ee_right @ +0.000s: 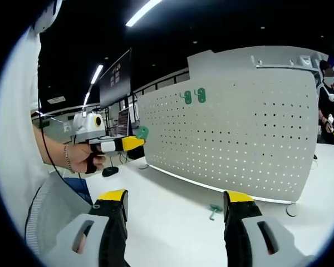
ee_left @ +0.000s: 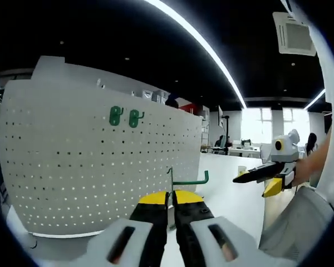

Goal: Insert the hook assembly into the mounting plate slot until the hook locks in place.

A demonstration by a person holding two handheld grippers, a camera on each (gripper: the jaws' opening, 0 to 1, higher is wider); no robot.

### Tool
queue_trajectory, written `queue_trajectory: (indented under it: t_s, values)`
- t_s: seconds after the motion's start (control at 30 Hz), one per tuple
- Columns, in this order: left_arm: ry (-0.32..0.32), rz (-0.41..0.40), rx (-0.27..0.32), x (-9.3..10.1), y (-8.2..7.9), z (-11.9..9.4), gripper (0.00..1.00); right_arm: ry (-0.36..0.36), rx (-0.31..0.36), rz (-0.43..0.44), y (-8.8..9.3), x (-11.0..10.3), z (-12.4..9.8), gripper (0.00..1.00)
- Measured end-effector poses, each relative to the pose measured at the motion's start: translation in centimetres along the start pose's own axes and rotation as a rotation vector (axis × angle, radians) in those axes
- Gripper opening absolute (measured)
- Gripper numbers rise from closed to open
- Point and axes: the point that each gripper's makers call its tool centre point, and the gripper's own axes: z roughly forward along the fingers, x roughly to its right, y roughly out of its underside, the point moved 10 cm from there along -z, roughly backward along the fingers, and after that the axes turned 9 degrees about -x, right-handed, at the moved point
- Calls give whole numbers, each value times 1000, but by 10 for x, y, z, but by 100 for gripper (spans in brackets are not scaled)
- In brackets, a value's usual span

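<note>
While the left gripper (ee_left: 171, 200) has its fingers clamped on a green hook (ee_left: 185, 182), held upright before the pegboard (ee_left: 94, 167) for insertion, the right gripper (ee_right: 175, 208) waits with fingers apart over the table (ee_right: 172, 222), where another hook (ee_right: 214, 210) lies.

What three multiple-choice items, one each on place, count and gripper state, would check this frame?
1. Where does the loose green hook piece lie?
A. on the white table before the pegboard
B. on the pegboard's top edge
C. in the right gripper

2. How many green hooks hang on the pegboard?
A. none
B. two
C. five

3. What is the left gripper doing?
A. open, empty
B. shut on a green hook
C. shut on a cable

Answers: 1 A, it rests on the tabletop; 2 B, a pair sits side by side; 3 B, its jaws pinch the stem.
</note>
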Motion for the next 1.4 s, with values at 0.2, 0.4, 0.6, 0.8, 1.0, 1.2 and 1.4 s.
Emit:
queue_trajectory:
  t_s: [0.2,0.4,0.6,0.8,1.0,1.2,1.4]
  values:
    - [4,4,-4,2,1,1,3,-23,140,-5,-14,-6,-3,65]
    - [1,6,-13,3,2,1,3,-49,140,-1,-15,-10,2,66]
    - [-3,7,-13,5,1,2,3,-78,134,-5,-19,-15,13,65]
    - [-5,10,-14,7,0,2,3,-124,144,-8,-28,-20,28,66]
    - [-10,5,-11,6,0,0,3,-153,145,-24,-35,-26,43,66]
    - [-12,9,-10,6,0,0,3,-178,147,-31,-39,-33,54,65]
    - [-11,7,-9,7,0,0,3,-194,158,-28,-45,-38,64,64]
